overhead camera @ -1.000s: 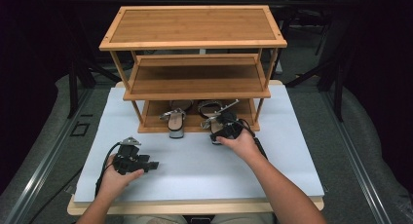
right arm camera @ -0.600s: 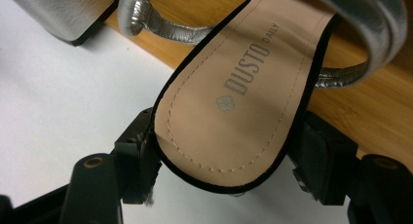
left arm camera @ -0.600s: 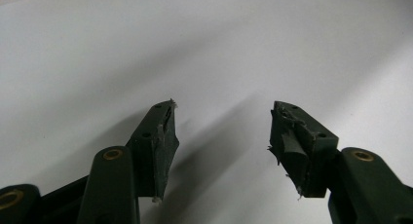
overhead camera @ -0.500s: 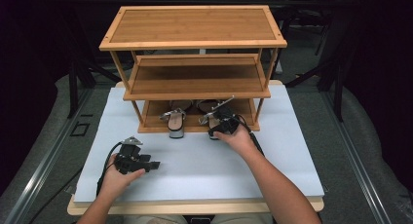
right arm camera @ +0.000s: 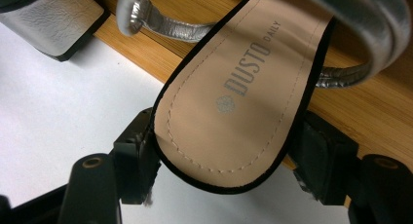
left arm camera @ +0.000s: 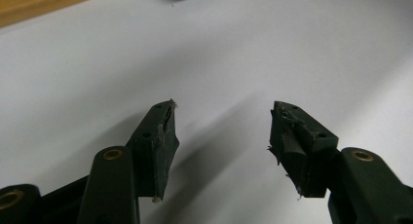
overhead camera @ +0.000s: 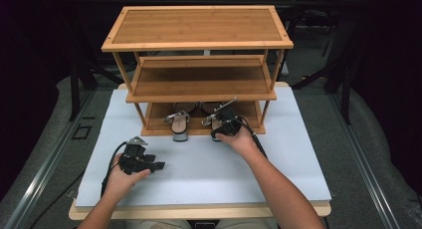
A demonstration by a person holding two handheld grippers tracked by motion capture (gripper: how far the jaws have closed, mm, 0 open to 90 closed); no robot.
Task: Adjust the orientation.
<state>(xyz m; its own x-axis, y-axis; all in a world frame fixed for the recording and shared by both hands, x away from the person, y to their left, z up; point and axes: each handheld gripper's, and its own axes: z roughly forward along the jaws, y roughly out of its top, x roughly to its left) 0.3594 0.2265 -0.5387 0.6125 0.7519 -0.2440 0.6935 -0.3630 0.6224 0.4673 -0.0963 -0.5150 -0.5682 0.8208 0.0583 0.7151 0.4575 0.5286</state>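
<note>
Right gripper (right arm camera: 224, 180) of mine has its 2 jaws pressed on either side of a sandal's (right arm camera: 234, 92) heel end, which juts over the front edge of the rack's (overhead camera: 199, 27) bottom shelf beside the other sandal (overhead camera: 177, 124). It looks light, with a stiff flat sole and loose silver straps, so the sole edges seem the sound hold. My right forearm reaches straight forward, while the left gripper (left arm camera: 221, 136) hangs wide and empty over the white mat (overhead camera: 209, 164).

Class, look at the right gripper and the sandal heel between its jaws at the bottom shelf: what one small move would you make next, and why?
Probably close the right gripper on the sandal. In the right gripper view its jaws sit on either side of the heel end, touching or nearly touching its black edge, though a firm clamp cannot be confirmed. The heel overhangs the bottom shelf, so a grip should come before any pull or push.
</note>
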